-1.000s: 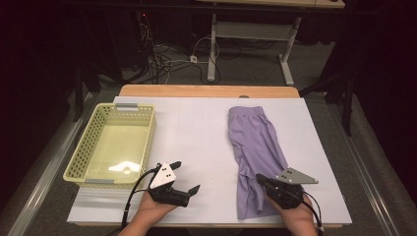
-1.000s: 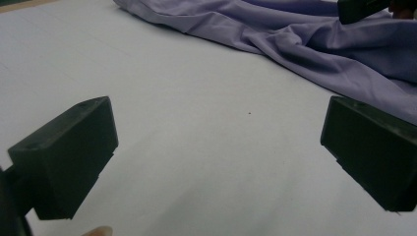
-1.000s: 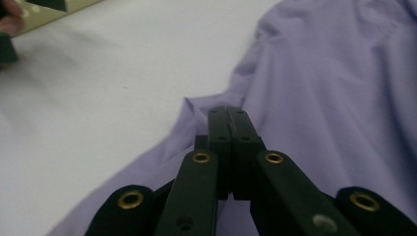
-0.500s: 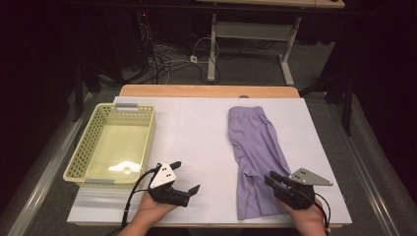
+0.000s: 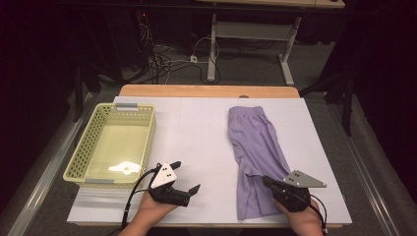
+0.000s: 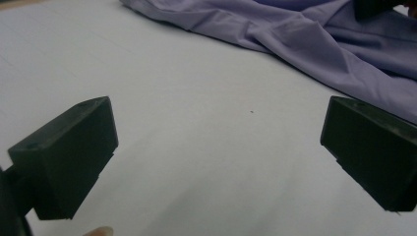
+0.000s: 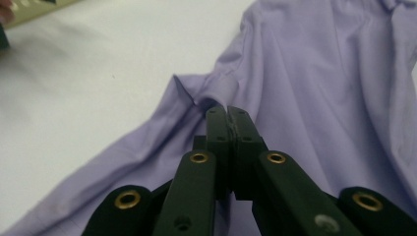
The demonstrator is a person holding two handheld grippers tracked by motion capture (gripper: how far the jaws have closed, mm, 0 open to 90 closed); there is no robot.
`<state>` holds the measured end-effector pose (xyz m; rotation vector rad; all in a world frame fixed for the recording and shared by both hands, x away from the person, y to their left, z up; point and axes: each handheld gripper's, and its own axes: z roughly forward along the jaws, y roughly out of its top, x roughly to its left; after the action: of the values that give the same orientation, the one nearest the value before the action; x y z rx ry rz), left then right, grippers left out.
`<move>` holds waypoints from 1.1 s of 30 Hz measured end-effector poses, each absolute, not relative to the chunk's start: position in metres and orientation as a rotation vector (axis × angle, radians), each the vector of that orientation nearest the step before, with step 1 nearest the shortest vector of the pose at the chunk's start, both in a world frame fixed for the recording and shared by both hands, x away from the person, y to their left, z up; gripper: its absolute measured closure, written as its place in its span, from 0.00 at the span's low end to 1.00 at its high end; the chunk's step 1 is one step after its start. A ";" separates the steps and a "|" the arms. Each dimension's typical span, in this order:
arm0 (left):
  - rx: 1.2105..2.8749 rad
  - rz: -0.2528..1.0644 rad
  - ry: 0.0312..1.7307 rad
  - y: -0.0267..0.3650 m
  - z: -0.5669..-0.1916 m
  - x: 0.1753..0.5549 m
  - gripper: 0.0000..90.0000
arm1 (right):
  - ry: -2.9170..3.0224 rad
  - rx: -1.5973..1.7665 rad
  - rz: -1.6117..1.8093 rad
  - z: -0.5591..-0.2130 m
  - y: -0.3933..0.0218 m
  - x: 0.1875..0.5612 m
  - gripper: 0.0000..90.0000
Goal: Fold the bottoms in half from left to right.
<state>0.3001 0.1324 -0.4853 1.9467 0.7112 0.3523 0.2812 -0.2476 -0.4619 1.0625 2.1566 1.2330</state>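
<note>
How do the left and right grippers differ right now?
Jaws: left gripper stands wide open; right gripper is shut.
Contact: left is over bare white table; right pinches a fold of the purple garment.
Shared: both are hand-held near the table's front edge.

Each bare hand carries a black tool with two blocky jaws: the left tool (image 5: 184,178) wears a white three-cornered plate dotted with dark holes on top, and a black cable trails from its rear. The right tool (image 5: 268,181) bears a grey three-cornered plate, and brass-ringed screw holes stud its black linkage arms behind the jaws.
</note>
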 end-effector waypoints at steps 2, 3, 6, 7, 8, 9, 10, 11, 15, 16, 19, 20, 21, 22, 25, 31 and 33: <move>1.974 0.322 0.716 0.122 -0.484 0.299 0.00 | 2.149 1.047 1.247 -0.457 -0.246 0.279 1.00; 1.983 0.301 0.715 0.116 -0.482 0.299 0.00 | 2.151 1.036 1.249 -0.456 -0.245 0.278 1.00; 1.983 0.237 0.702 0.093 -0.475 0.302 0.03 | 2.151 1.017 1.239 -0.455 -0.242 0.276 1.00; 1.993 0.237 0.691 0.084 -0.473 0.303 0.06 | 2.154 1.015 1.241 -0.455 -0.241 0.276 1.00; 2.007 0.229 0.674 0.074 -0.471 0.305 0.08 | 2.155 1.017 1.243 -0.455 -0.241 0.277 1.00; 2.018 0.220 0.654 0.064 -0.470 0.307 0.11 | 2.157 1.016 1.246 -0.456 -0.241 0.277 1.00; 2.027 0.214 0.641 0.054 -0.468 0.309 0.15 | 2.158 1.014 1.247 -0.456 -0.241 0.277 1.00; 2.038 0.210 0.634 0.044 -0.467 0.312 0.18 | 2.160 1.013 1.249 -0.456 -0.240 0.277 1.00; 2.071 0.168 0.616 0.007 -0.466 0.324 0.36 | 2.167 1.008 1.255 -0.456 -0.239 0.279 1.00; 2.078 0.156 0.617 0.001 -0.466 0.327 0.41 | 2.169 1.007 1.256 -0.456 -0.238 0.279 1.00; 2.083 0.134 0.642 -0.010 -0.471 0.335 0.56 | 2.170 1.004 1.261 -0.456 -0.236 0.278 1.00; 2.086 0.133 0.644 -0.012 -0.473 0.336 0.60 | 2.172 1.000 1.262 -0.456 -0.236 0.278 1.00; 2.098 0.139 0.642 -0.012 -0.474 0.336 0.65 | 2.173 0.997 1.262 -0.456 -0.235 0.278 1.00; 2.106 0.146 0.636 -0.013 -0.475 0.336 0.72 | 2.172 0.998 1.265 -0.456 -0.235 0.279 1.00; 2.120 0.187 0.627 -0.009 -0.476 0.333 0.89 | 2.175 0.999 1.279 -0.456 -0.233 0.279 1.00; 2.113 0.233 0.630 0.011 -0.473 0.328 0.97 | 2.193 0.971 1.294 -0.456 -0.222 0.278 0.95; 2.127 0.249 0.634 0.018 -0.473 0.326 0.97 | 2.220 0.965 1.281 -0.459 -0.218 0.277 0.91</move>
<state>0.3257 0.0183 -0.4734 2.1271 0.6341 0.2495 0.2775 -0.2180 -0.4594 0.9649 2.2199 1.2812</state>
